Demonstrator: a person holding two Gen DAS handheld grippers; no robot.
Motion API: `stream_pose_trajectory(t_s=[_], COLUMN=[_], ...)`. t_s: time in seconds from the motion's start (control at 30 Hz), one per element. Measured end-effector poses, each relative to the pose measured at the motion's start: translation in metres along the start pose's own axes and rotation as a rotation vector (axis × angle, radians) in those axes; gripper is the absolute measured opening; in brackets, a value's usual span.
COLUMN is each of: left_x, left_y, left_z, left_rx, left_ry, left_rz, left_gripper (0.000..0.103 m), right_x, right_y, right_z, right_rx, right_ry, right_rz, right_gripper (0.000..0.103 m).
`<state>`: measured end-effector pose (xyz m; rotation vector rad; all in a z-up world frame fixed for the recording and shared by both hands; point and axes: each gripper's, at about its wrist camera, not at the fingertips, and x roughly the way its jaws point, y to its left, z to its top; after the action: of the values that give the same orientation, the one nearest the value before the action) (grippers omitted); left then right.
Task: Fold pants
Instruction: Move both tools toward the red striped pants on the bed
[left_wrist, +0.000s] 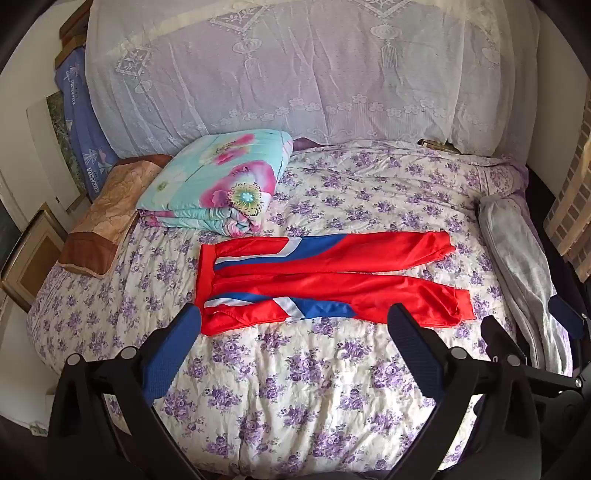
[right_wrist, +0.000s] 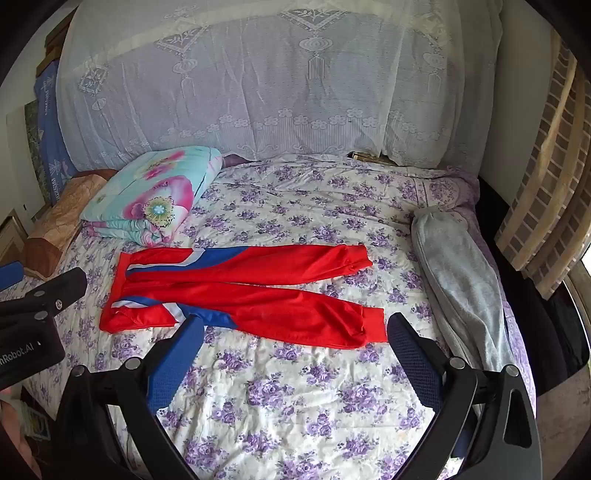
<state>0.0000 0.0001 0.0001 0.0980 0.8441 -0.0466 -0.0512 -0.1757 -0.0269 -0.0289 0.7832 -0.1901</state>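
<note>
A bed (left_wrist: 295, 369) is filling both views, wearing a cream cover scattered with purple flowers, and the red pants (left_wrist: 325, 280) with blue and white stripes are lying spread flat across its middle, waistband to the left, both legs running right. A folded floral quilt (left_wrist: 214, 184) is sitting just behind the waistband, with a brown pillow (left_wrist: 103, 218) resting beside it at the bed's left edge. A grey towel-like cloth (right_wrist: 458, 280) is lying along the right edge. A white lace curtain (left_wrist: 295, 74) is hanging behind the bed. The left gripper (left_wrist: 291, 314) and the right gripper (right_wrist: 295, 321) are both hovering over the near side, jaws standing wide and holding nothing, with the pants just beyond their tips.
</note>
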Motion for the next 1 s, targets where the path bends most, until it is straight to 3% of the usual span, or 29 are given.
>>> stream_pose_trajectory(t_s=[1.0], left_x=[-0.0011], left_y=[0.0000], left_z=[-0.0010], left_rx=[-0.005], left_ry=[0.007], left_rz=[0.002], left_gripper=[0.098], right_x=[0.0023], right_y=[0.0053], right_z=[-0.0020], right_rx=[-0.004], right_ry=[0.005], right_rz=[0.001], right_gripper=[0.100])
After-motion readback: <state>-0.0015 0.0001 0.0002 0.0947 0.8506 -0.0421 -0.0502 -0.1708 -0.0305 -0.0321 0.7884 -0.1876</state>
